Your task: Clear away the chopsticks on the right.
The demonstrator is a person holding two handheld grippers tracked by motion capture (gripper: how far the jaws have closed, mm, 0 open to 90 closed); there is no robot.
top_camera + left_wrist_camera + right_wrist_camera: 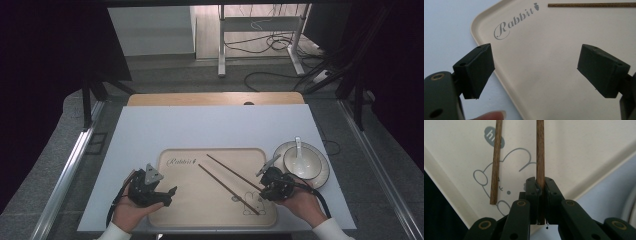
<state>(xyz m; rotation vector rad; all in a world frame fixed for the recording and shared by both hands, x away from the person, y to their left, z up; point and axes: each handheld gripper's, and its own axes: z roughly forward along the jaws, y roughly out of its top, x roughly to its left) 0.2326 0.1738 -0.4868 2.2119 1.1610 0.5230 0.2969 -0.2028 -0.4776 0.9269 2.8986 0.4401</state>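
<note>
Right tongs (540, 185) clamping one thin, stiff chopstick (540, 150) near its end; could pivot. Left tongs (536, 72) hovering wide open, empty, over tray (544, 82).

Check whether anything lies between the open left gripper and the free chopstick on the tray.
Nothing visible does. Bare tray lies between the left gripper and the free chopstick; the right gripper clamps the other chopstick.

Left claw (170, 192): held low at the near left, jaws spread wide apart with nothing between them.
Left hand (131, 210): wraps the claw body from below, forearm entering from the bottom edge.
Right claw (540, 185): jaws pressed together, pinching a thin stick.
Right hand (303, 200): grips from behind, sleeve at the bottom right.
</note>
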